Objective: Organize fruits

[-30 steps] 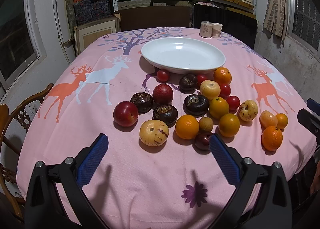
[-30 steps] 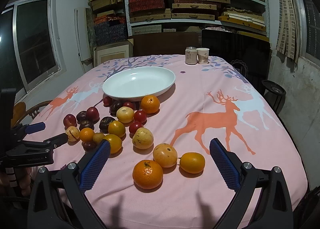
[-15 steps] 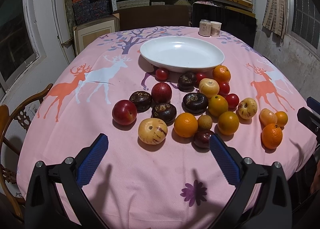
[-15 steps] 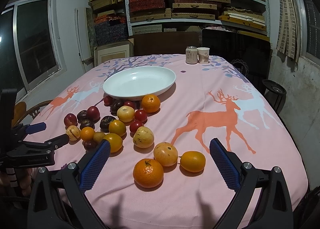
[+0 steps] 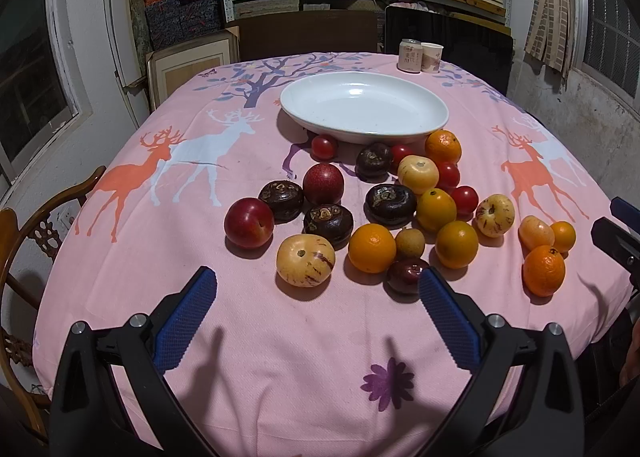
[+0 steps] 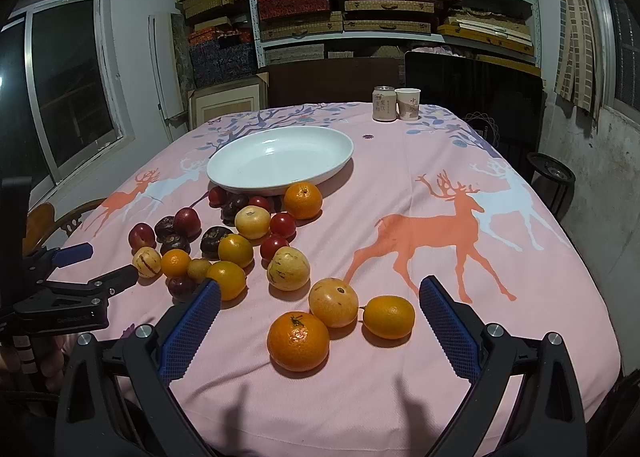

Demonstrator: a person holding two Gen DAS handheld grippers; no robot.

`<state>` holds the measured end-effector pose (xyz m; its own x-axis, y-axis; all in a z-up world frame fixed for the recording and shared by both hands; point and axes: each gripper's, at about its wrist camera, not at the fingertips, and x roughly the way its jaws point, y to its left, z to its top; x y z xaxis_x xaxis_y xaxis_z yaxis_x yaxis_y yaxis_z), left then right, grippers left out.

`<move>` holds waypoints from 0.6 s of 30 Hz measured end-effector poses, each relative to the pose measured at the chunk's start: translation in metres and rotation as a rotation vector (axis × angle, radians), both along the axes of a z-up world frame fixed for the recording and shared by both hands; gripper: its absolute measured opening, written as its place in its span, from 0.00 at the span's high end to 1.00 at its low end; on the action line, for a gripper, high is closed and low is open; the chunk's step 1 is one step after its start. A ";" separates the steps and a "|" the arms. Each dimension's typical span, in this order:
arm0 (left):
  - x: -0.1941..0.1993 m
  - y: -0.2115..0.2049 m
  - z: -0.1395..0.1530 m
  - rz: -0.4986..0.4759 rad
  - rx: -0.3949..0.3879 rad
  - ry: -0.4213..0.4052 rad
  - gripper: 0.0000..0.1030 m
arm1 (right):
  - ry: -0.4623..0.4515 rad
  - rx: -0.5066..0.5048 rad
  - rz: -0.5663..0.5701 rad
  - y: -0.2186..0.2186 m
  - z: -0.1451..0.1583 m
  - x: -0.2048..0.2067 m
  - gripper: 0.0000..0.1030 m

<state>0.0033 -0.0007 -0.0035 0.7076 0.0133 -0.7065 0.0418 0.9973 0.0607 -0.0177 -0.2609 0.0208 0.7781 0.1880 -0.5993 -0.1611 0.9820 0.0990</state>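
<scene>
Hovering low over the pink deer-print tablecloth (image 5: 280, 357), the left gripper (image 5: 316, 309) and right gripper (image 6: 320, 317) both gape wide, holding nothing. Mixed round fruits (image 5: 372, 209) lie scattered on the cloth just before the empty white oval plate (image 5: 400, 129); a dimpled orange mandarin (image 6: 298, 341) sits between the right gripper's blue pads (image 6: 192, 321).

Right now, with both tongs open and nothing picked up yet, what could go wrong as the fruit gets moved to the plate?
1. The fruits are round and packed close: closing on the orange could nudge the small brown fruit touching it and send it rolling.
2. The mandarin near the right tongs lies close to the table's near edge and might roll off.
3. The white plate is shallow, so dropped fruit may roll out.
</scene>
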 end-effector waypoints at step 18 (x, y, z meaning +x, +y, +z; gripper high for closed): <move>-0.001 -0.001 -0.001 0.001 -0.001 0.000 0.04 | 0.007 0.007 0.000 -0.001 0.000 -0.001 0.03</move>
